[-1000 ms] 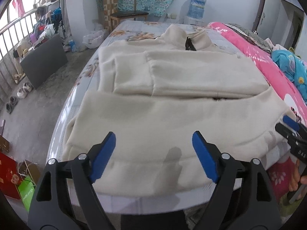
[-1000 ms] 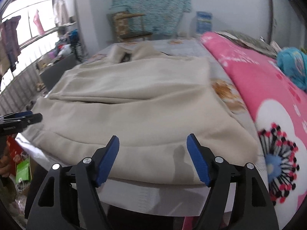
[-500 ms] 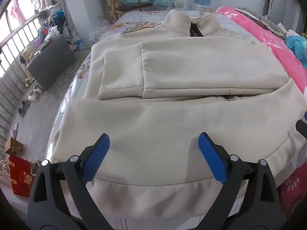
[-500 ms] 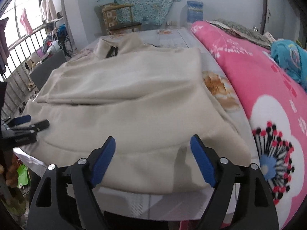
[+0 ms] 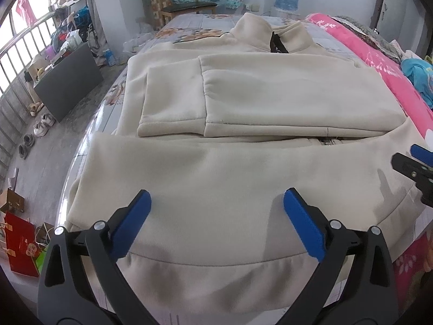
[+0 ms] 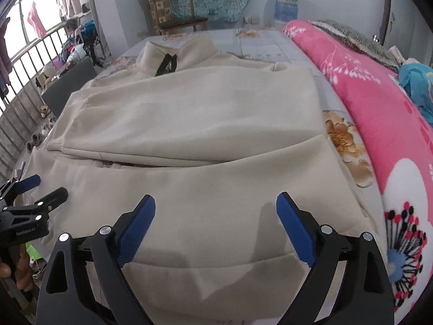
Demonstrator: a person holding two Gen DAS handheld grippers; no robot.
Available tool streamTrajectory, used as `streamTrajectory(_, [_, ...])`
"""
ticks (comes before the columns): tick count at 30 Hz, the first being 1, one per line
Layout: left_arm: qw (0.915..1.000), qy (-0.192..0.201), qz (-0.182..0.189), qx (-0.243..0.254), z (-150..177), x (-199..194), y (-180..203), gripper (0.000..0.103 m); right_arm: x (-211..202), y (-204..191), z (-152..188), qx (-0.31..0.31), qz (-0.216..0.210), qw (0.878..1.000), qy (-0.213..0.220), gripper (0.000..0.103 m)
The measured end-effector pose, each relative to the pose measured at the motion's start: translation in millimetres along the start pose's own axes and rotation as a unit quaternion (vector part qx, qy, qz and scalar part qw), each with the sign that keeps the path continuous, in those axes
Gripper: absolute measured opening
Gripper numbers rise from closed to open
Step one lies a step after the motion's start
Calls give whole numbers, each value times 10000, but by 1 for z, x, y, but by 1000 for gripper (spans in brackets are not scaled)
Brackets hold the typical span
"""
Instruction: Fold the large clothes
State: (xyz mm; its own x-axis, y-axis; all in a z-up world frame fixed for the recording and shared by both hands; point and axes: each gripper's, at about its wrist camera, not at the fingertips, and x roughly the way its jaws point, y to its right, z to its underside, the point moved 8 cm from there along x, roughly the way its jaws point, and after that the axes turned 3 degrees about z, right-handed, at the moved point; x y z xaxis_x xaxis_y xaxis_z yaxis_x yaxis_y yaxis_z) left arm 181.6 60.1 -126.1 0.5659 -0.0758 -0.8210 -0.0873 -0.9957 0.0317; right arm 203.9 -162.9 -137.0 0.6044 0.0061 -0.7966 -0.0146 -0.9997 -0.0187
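Left gripper [image 5: 216,211] released over near hem of jacket [image 5: 243,168]; right gripper [image 6: 215,214] released too, right of it.

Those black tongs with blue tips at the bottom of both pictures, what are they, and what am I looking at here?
They are hand-held grippers, not a robot: a person carries one in each hand, and each has a wide-angle camera that looks forward along its two fingers. One picture comes from the left gripper, the other from the right gripper. Each also shows up at the edge of the other's picture.

Both look over a cream zip-up jacket spread on a bed with a flowered sheet. Its sleeves are already folded across the chest, with the collar at the far end. A pink quilt lies along the right side.

Nothing is held: both grippers are open, above the jacket's near hem.
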Motion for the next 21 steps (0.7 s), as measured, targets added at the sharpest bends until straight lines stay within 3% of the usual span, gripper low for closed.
streamTrajectory(3, [10000, 6, 10, 0, 0, 0, 0, 95, 11, -2, 0, -12, 62, 9999, -136, 89])
streamTrajectory(6, [10000, 16, 7, 2, 0, -1, 0, 95, 19, -7, 1, -179, 171, 9995, -203, 97])
streamTrajectory(21, [9996, 68, 119, 248, -5, 2, 1, 96, 26, -8, -3, -405, 42, 9975, -580, 97])
